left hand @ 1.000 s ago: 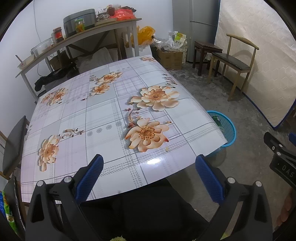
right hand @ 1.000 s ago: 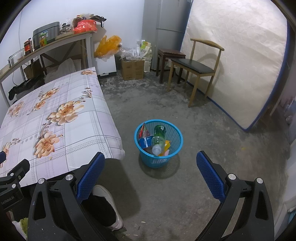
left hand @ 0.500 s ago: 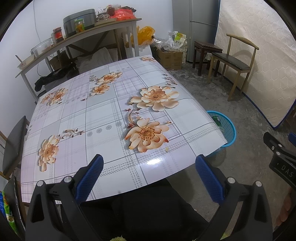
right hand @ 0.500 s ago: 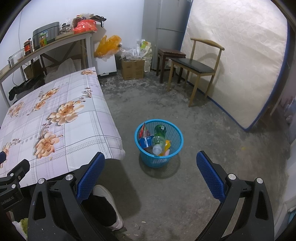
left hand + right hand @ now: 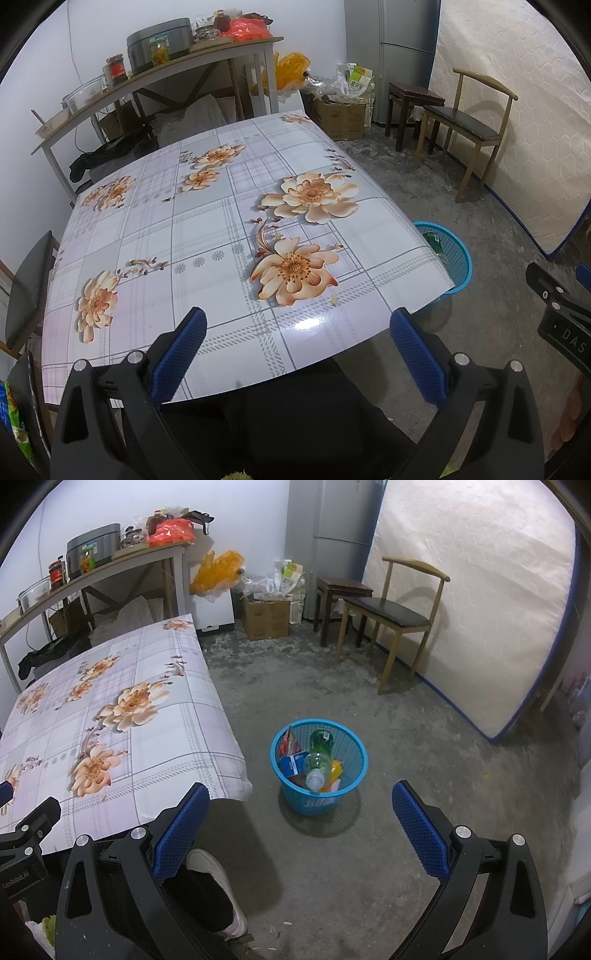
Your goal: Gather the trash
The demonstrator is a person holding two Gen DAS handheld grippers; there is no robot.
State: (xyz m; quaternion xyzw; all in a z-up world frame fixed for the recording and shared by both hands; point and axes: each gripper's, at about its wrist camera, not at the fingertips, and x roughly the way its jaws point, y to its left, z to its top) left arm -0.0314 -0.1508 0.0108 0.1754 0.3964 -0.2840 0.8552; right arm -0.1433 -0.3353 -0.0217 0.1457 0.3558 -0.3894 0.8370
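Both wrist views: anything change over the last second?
No visible change. The left gripper and the right gripper are both open and empty, held where they were. The blue trash basket on the floor beside the floral table holds the same green bottle and wrappers, and a small crumb sits near the table's corner as before.

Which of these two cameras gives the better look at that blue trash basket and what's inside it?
The right wrist view. There the blue trash basket stands whole on the floor, showing a green bottle and wrappers inside. In the left wrist view the table hides most of the basket; only part of its rim and wall shows.
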